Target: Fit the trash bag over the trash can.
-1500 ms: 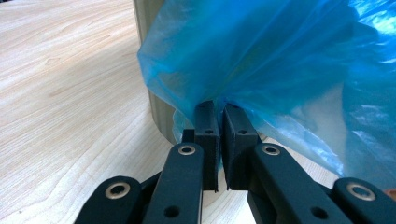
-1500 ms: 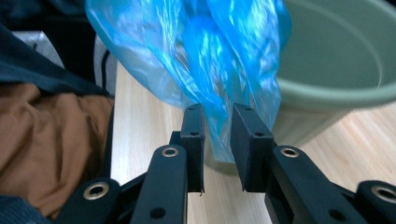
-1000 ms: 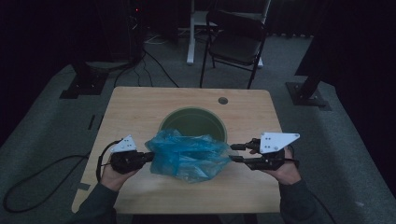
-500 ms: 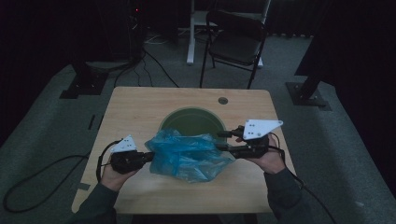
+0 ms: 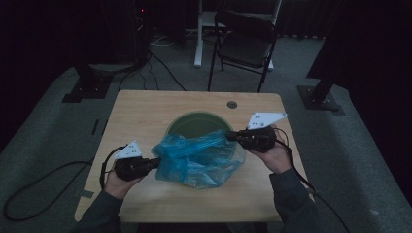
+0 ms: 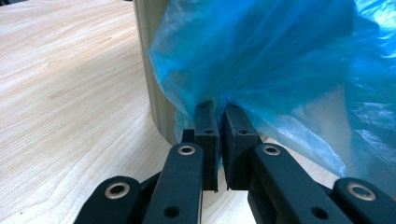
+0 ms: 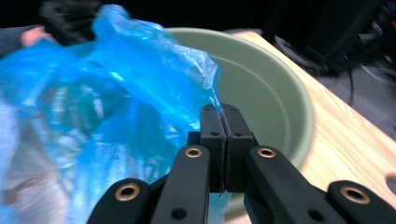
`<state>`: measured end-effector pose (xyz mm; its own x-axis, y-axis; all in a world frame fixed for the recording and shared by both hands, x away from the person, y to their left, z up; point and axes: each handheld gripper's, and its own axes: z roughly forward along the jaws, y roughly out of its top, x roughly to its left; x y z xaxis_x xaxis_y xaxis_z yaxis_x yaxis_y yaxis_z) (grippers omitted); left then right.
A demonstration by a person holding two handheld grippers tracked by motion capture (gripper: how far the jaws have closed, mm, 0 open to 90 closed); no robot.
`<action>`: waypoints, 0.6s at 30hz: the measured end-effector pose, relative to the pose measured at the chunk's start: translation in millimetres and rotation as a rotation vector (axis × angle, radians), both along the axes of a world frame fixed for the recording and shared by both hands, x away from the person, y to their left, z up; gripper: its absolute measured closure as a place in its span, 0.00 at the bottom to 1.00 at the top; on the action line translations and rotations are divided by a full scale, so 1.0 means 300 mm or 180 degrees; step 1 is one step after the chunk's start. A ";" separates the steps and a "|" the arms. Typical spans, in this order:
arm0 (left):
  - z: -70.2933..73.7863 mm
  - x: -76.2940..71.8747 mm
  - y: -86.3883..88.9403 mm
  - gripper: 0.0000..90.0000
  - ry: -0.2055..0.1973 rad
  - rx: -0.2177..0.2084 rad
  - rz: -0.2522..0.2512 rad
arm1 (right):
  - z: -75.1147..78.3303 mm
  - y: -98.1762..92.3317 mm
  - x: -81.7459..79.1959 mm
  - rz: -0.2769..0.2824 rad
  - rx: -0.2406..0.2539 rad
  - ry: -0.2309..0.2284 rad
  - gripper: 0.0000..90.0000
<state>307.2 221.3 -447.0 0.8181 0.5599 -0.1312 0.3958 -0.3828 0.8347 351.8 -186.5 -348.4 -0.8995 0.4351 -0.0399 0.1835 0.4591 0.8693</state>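
- Now the blue plastic bag (image 5: 199, 160) lies draped over the near rim of the green bucket (image 5: 194, 124), stretched between both tongs on the wooden table (image 5: 141, 111).
- Left gripper (image 5: 154, 164) pinches the bag's left edge; in the left gripper view its jaws are pressed on the blue film, just beside the bucket wall (image 6: 152, 70).
- Right gripper (image 5: 230, 136) has just been closing; its jaws now pinch the bag's right corner (image 7: 212, 100) above the bucket rim.
- Bare table surface stays open on the left and behind the bucket; the right table edge is near the right hand (image 5: 274, 153).
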 end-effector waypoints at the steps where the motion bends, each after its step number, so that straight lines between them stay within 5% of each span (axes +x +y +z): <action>1: 0.001 -0.001 -0.001 0.95 -0.0003 -0.0006 -0.0002 | -0.008 -0.008 0.020 -0.0096 0.0026 0.0082 0.99; 9: 0.022 -0.022 0.016 0.88 -0.0088 -0.0026 0.0026 | -0.036 -0.025 0.045 -0.0364 -0.0027 0.0159 1.00; 18: 0.075 -0.060 0.043 0.77 -0.0287 -0.0135 0.0070 | -0.033 -0.021 0.017 -0.0236 -0.0023 0.0115 1.00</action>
